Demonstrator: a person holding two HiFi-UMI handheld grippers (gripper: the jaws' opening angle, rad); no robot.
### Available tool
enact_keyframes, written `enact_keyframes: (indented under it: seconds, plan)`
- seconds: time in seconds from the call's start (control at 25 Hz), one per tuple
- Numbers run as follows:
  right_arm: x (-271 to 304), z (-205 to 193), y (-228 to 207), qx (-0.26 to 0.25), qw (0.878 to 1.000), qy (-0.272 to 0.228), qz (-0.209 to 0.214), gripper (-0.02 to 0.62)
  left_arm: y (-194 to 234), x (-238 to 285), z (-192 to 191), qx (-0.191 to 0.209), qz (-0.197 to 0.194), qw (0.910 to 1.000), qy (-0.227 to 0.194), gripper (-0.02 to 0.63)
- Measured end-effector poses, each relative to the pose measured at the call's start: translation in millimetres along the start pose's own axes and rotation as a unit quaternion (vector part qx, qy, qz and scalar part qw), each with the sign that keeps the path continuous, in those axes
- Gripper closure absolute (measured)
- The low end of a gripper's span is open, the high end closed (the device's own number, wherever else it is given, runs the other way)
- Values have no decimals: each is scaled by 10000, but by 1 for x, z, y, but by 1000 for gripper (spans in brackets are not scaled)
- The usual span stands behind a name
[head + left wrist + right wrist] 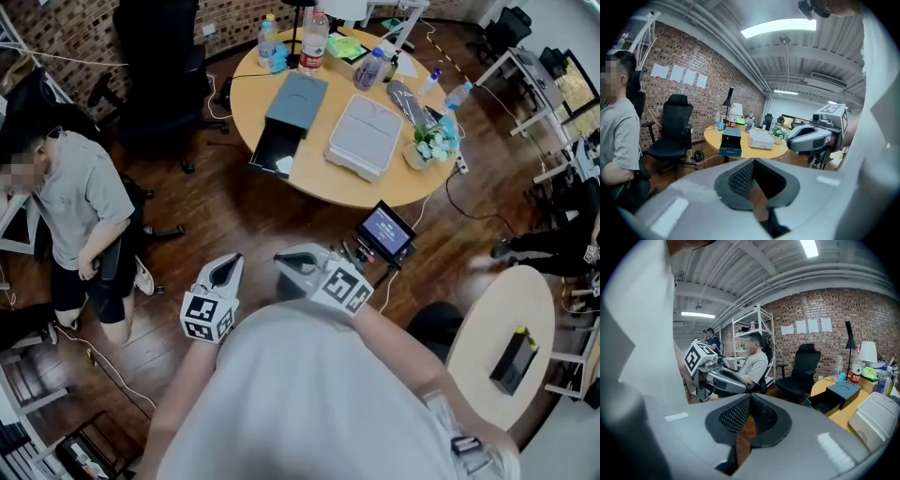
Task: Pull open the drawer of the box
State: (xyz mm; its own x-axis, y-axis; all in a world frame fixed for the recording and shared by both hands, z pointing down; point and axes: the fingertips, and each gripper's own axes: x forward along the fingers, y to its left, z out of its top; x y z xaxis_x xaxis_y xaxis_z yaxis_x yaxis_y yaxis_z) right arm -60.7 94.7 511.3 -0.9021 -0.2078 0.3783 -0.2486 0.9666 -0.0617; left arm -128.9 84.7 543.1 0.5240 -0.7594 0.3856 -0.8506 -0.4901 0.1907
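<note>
Grey shirt and dark shorts mark a seated person [82, 202] at the far left, well apart from the round table [323, 186]. The left gripper [225, 270] is held close to the wearer's chest with its jaws pressed together and nothing between them. Just beside it, the right gripper [287, 261] is also closed and empty. Both are well short of the table. On the table's left part lies the dark blue-grey box [298, 98]. Its drawer [277, 150] stands pulled out, its front reaching the table's near left edge. Beside the box to the right rests a white case [364, 134], with a small potted plant [431, 142] at the right edge.
</note>
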Motion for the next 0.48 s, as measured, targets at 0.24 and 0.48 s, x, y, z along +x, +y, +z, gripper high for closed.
enact_keyframes:
  seconds: [0.24,0.48]
  plan:
    - [-7,-7,24,73,10000,27,51,591,-14,-15,-5,-187,-80,9997,-117,600]
    - [-11,-8,33,169,9998,-138,20,591,-28,-18,-5,-175,-176,9995,-187,600]
